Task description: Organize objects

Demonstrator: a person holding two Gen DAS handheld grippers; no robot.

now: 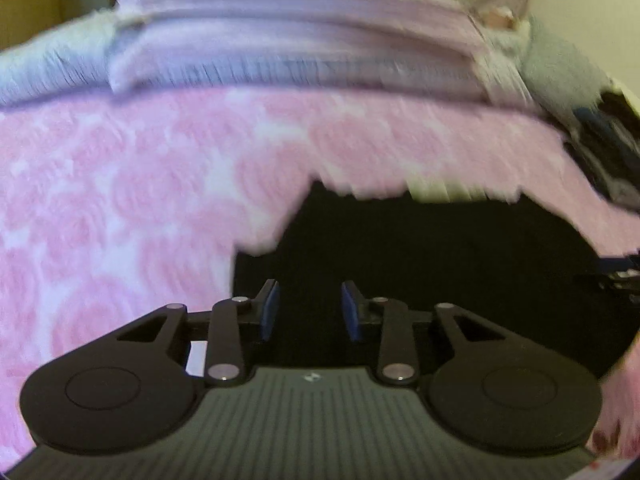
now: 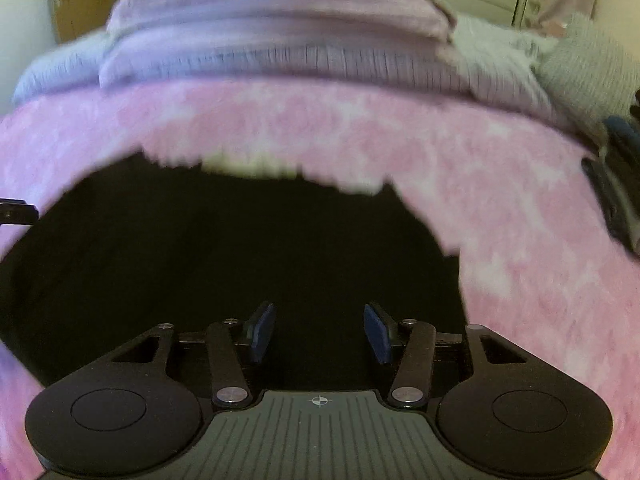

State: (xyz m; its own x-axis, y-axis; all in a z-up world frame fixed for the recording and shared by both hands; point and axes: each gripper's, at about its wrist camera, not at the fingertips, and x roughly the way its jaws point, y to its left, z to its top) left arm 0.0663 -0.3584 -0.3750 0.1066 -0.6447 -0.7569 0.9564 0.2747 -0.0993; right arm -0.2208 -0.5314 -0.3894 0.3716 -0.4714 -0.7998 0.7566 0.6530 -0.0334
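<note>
Both my grippers hang over the black cloth [image 2: 224, 248], which lies on the pink blanket [image 1: 120, 184] – looks like I'm betw. grasps, mid-fold or mid-shift of it, prob. Left gripper [image 1: 309, 307] jaws narrow, right gripper [image 2: 319, 330] jaws wider; nothing pinched in either, pads clear of the fabric. Next: drop onto the cloth's edge nearest the blanket's far side & pinch w/ both. Count – 1 black cloth, 1 blanket, 2 lilac pillows [image 2: 280, 36] stacked beyond it.
</note>
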